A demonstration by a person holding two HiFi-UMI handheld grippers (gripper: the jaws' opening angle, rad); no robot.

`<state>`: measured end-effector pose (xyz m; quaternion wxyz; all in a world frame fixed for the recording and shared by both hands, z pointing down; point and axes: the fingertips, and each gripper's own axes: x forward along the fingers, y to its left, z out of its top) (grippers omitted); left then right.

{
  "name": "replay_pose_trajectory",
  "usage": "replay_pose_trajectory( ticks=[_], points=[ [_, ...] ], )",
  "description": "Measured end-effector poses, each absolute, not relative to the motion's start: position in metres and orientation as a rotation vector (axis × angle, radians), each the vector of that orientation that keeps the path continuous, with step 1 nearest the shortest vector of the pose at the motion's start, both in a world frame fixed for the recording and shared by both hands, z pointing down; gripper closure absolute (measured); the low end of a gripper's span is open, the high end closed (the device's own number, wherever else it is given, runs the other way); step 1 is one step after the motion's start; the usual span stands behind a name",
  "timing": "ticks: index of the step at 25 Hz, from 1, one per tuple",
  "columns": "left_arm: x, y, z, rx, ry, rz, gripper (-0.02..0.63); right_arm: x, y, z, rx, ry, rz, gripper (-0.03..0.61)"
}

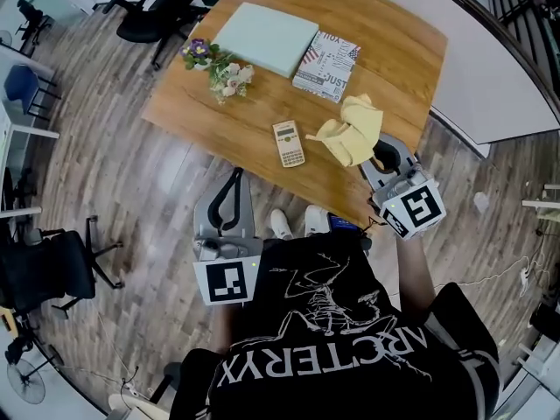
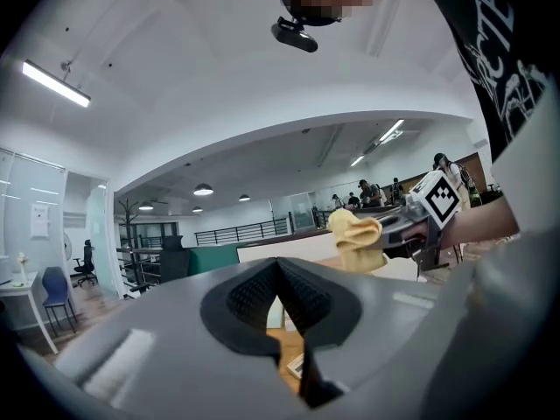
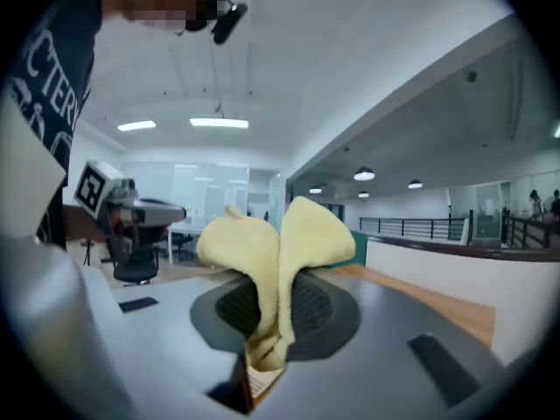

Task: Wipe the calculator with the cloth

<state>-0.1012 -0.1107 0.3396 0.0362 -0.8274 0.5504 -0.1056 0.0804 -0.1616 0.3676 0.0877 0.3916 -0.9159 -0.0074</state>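
Note:
A beige calculator [image 1: 288, 143] lies flat near the front edge of the wooden table [image 1: 402, 51]. To its right, my right gripper [image 1: 379, 153] is shut on a yellow cloth [image 1: 353, 129]. The cloth bunches up out of the jaws [image 3: 282, 234] and hangs over the table's front right part. My left gripper [image 1: 234, 182] is shut with nothing in it, held off the table's front edge over the floor, below and left of the calculator. In the left gripper view its pads [image 2: 297, 294] meet, and the cloth [image 2: 355, 234] shows beyond them.
At the back of the table lie a pale green flat box [image 1: 267, 37] and a printed book [image 1: 326, 65], with a small bunch of flowers [image 1: 219, 68] at the left. Office chairs [image 1: 52, 265] stand on the wood floor. A white curved counter [image 1: 499, 77] runs along the right.

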Motion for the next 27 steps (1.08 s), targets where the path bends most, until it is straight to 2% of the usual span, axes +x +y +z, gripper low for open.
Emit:
replay_pose_trajectory(
  ticks=[5,27],
  points=[
    [-0.089,-0.117,0.328,-2.547,1.639,-0.295,0.604,0.07,-0.147,0.332,1.326,-2.782,-0.185,0.526],
    [-0.092,-0.121,0.313,-2.53,1.647,-0.194,0.604,0.052,-0.144,0.32,1.303,-2.833,-0.237,0.525]
  ],
)
